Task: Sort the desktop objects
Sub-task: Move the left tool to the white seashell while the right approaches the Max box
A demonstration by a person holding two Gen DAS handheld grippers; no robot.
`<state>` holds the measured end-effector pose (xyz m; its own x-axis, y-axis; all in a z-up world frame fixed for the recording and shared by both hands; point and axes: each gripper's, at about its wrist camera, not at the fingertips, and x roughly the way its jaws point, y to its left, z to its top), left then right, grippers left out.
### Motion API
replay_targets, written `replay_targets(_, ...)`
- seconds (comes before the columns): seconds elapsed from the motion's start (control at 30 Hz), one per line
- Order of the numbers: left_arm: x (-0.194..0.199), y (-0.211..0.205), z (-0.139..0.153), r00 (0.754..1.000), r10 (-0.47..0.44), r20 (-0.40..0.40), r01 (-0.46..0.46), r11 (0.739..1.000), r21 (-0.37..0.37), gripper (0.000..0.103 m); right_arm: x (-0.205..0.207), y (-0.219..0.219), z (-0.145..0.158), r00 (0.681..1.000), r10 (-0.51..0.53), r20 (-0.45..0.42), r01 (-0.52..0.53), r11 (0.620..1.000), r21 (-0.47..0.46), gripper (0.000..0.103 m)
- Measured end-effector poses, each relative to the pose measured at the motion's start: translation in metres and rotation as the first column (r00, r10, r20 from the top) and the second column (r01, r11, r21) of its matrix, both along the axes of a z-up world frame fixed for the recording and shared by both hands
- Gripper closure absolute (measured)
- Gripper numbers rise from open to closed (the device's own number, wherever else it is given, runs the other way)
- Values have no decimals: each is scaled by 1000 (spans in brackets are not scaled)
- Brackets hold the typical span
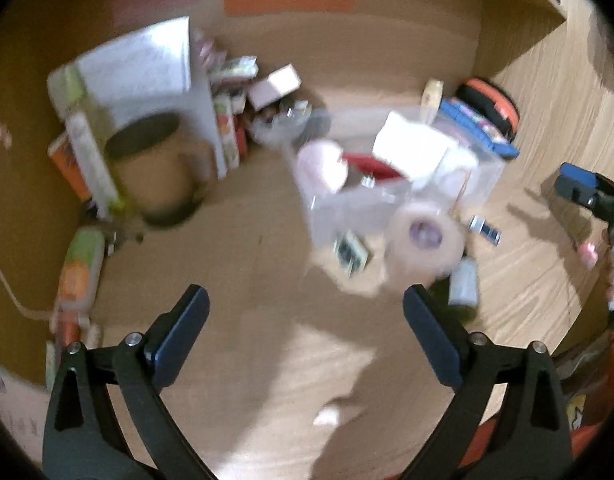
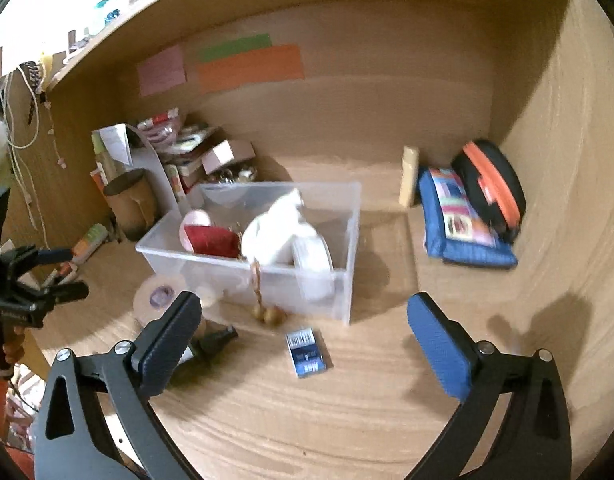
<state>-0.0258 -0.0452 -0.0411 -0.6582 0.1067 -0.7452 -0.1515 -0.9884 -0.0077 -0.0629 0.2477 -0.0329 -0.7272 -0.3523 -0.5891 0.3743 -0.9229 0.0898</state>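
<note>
A clear plastic bin [image 2: 347,240] stands mid-desk, holding a red item [image 2: 209,240], white cloth [image 2: 275,228] and a white roll [image 2: 313,258]; the left wrist view shows it blurred [image 1: 483,172]. In front of it lie a tape roll [image 2: 155,296] [image 1: 425,240], a small blue box [image 2: 308,354] [image 1: 485,230], a dark bottle [image 2: 215,340] and wooden beads [image 2: 269,314]. My left gripper [image 1: 307,304] is open and empty above bare desk, short of the tape roll. My right gripper [image 2: 303,312] is open and empty, hovering just before the blue box.
Books, boxes and a cardboard tube [image 2: 131,200] crowd the back left corner. A blue pouch [image 2: 459,216] and a black-and-orange case [image 2: 491,184] lie at the back right beside the desk's side wall. Coloured paper notes [image 2: 251,66] hang on the back panel.
</note>
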Motion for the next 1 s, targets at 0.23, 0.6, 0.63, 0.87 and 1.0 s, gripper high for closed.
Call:
replay_targets(0.23, 27, -13, -33, 997, 46, 63, -47, 999, 27, 4, 5, 5, -34, 997, -32, 70, 30, 999, 24, 0)
replay_targets(0.6, 55, 0, -57, 994, 106, 26, -106, 994, 6, 4, 3, -9, -65, 993, -7, 118, -5, 994, 106, 0)
replay_targets(0.63, 57, 3, -58, 993, 115, 19, -115, 993, -3, 4, 2, -11, -67, 993, -4, 120, -10, 993, 115, 0)
replay_targets(0.87, 57, 9, -70, 986, 162, 31, -161, 986, -30, 25, -5, -17, -79, 989, 24, 145, -45, 989, 143, 0)
replay_targets(1.0, 56, 8, -72, 984, 176, 27, -176, 984, -22, 29, -14, -19, -84, 986, 43, 159, -67, 987, 145, 1)
